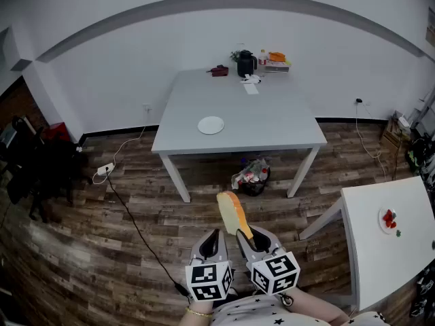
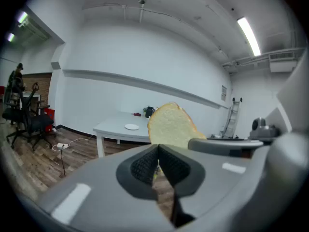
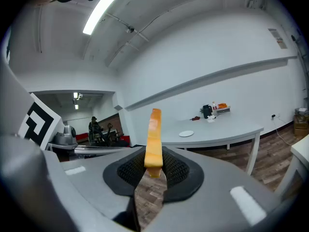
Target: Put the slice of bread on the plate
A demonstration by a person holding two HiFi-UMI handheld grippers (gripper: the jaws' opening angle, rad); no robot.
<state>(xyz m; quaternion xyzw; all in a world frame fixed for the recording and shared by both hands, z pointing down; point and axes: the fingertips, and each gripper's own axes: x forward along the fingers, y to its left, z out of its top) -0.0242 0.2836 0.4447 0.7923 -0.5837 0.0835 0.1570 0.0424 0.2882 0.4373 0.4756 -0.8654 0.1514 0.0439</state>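
In the head view, I have both grippers low in the frame, side by side over the wooden floor [image 1: 102, 250]. The right gripper [image 1: 248, 237] holds the slice of bread [image 1: 232, 212] by its lower end, so the slice stands up and leans a little to the left above the jaws. The left gripper [image 1: 212, 239] sits just beside it and carries nothing. The plate [image 1: 211, 125] lies well apart from the bread, on the grey counter [image 1: 272, 124], near its front left part. A dark kettle [image 1: 245, 64] stands at the counter's far edge. A white table [image 1: 380, 250] shows at the right.

In the left gripper view, my left gripper [image 2: 157, 162] has its jaws pressed together with nothing between them. The slice of bread [image 2: 170, 125] shows broadside beyond them, and the plate [image 2: 132, 126] rests on the counter [image 2: 113, 129] farther off.

In the right gripper view, my right gripper [image 3: 153, 171] has its jaws pinching the bottom of the slice of bread [image 3: 154, 137], which I see edge-on and upright. The plate [image 3: 186, 134] lies on the counter [image 3: 227, 129] in the distance.
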